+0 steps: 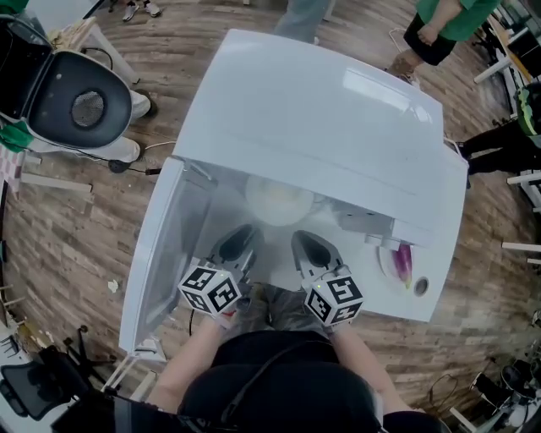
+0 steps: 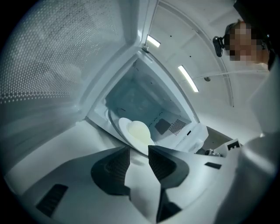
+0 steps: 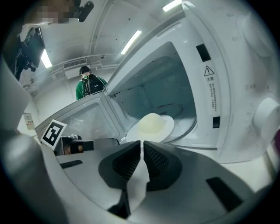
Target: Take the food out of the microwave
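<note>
The white microwave (image 1: 321, 127) stands with its door (image 1: 161, 245) swung open to the left. Inside, a white plate (image 1: 258, 188) carries a pale, domed piece of food (image 1: 281, 201). My left gripper (image 1: 239, 239) is at the cavity mouth with its jaws apart and nothing between them; the plate (image 2: 124, 127) and food (image 2: 139, 131) lie just beyond its tips (image 2: 139, 151). Beside it, my right gripper (image 1: 308, 245) is shut and empty, fingertips meeting (image 3: 142, 146) a little short of the plate (image 3: 169, 124) and food (image 3: 151, 124).
A purple item (image 1: 404, 262) on a small white dish sits by the microwave's right front, near a round knob (image 1: 420, 286). A black chair (image 1: 80, 101) stands at the left. People stand behind the microwave (image 1: 439, 25); a person in green (image 3: 87, 87) shows in the right gripper view.
</note>
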`<state>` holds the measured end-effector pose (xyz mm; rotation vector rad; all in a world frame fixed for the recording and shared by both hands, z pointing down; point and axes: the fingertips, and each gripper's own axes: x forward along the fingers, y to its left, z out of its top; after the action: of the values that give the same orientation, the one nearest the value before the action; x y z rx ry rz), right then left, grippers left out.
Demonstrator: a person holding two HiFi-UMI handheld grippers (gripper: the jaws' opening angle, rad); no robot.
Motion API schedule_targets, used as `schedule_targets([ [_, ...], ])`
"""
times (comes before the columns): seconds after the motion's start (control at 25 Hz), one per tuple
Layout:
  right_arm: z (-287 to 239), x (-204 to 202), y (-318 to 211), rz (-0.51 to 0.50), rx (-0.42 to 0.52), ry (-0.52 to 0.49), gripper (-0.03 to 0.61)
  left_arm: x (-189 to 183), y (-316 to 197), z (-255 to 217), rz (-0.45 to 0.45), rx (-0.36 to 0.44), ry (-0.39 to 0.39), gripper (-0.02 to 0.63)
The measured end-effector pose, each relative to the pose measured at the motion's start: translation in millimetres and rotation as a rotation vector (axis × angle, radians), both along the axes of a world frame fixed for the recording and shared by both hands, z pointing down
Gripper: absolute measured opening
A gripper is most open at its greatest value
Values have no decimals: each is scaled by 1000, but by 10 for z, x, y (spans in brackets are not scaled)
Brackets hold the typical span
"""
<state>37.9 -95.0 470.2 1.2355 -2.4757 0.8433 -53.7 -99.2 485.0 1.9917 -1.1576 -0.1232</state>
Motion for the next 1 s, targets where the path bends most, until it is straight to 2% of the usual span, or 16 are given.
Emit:
schedule_targets([
  [0.12,19,20,-49,40,-33,-46,20,-5,-40,13,-31,-38,78,138],
  [0.32,101,81,-154,109,-93,-99,21,-35,-165,164,-102,-147,200,143],
  [0.64,192,134,-260,171,-165,-165,46,5,-276,205,-116,-230,271,143],
  [0.92,224,131,-271,186,-195,-192,55,26,-297,237,-126,-260,330,140],
  [1.0,228,128,-272,186,-200,-199,61,22,-309,224,-140,-262,359,100],
])
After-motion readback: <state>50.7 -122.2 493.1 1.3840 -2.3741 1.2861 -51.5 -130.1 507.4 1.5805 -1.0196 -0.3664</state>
